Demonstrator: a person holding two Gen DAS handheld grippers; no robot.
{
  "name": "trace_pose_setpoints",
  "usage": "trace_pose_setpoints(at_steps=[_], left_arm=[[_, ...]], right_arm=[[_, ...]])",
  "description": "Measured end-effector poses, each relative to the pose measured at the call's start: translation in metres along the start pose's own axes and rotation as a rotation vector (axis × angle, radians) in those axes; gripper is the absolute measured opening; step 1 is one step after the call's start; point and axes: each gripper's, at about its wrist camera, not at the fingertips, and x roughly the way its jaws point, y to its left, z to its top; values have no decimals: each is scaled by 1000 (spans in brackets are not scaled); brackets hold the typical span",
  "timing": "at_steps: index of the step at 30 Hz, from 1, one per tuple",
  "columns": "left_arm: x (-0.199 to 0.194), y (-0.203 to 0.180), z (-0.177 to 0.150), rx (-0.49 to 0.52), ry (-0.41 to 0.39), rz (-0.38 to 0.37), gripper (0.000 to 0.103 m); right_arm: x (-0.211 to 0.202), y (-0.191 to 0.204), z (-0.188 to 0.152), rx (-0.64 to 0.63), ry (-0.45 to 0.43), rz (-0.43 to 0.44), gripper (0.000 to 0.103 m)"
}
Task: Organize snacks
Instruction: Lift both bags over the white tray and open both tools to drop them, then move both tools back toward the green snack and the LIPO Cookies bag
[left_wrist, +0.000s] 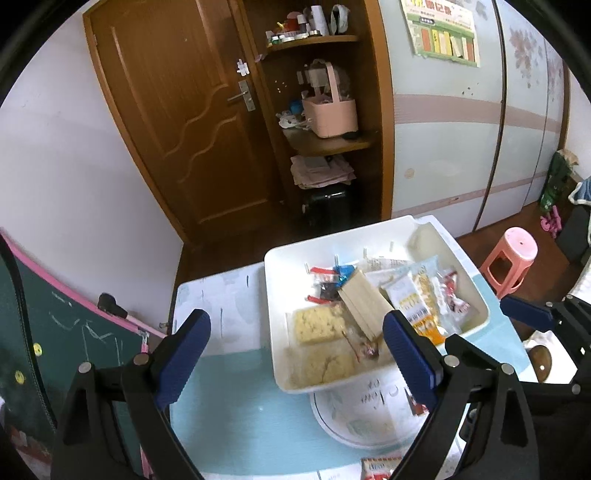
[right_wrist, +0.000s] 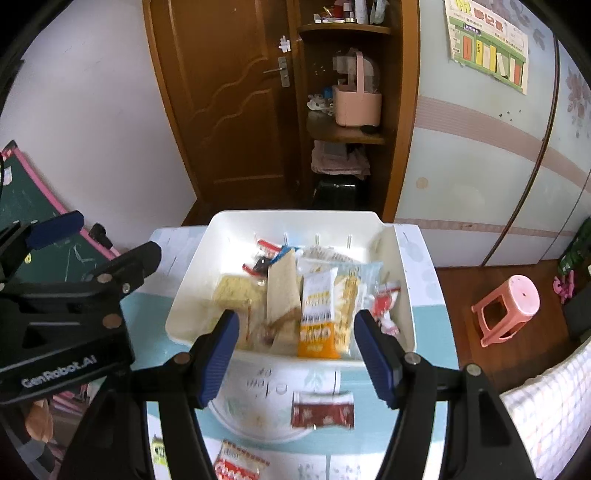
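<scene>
Right wrist view only: dark red packet (right_wrist: 322, 409) on the bench (right_wrist: 424, 314), loose, just ahead of my right gripper (right_wrist: 297, 360), jaws parted, empty. Left gripper (left_wrist: 295, 354) jaws wide, empty, white bin (left_wrist: 280, 288) of snacks beyond them.

A white bin (right_wrist: 402, 295) sat on the bench, holding mixed snacks: pale noodle-cake packs (right_wrist: 236, 291) at the left, a tan packet (right_wrist: 282, 295) tilted upright, an orange-and-white oat pack (right_wrist: 319, 314), and red-and-white candies (right_wrist: 384, 302) at the right. A dark red sachet (right_wrist: 322, 409) lay outside, just before it.
</scene>
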Motion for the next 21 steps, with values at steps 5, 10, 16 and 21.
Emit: trace_pose_setpoints(at_steps=[5, 10, 16, 21], left_arm=[[-18, 0, -20, -2, 0, -18, 94], [-32, 5, -43, -40, 1, -53, 94], [-49, 9, -80, -80, -29, -135, 94], [-55, 11, -123, -109, -88, -159, 94]], right_arm=[[-21, 9, -22, -35, -10, -24, 65], [-43, 17, -44, -66, -50, -47, 65], [-58, 19, -72, -42, -85, -6, 65], [-60, 19, -99, -30, -109, -8, 65]])
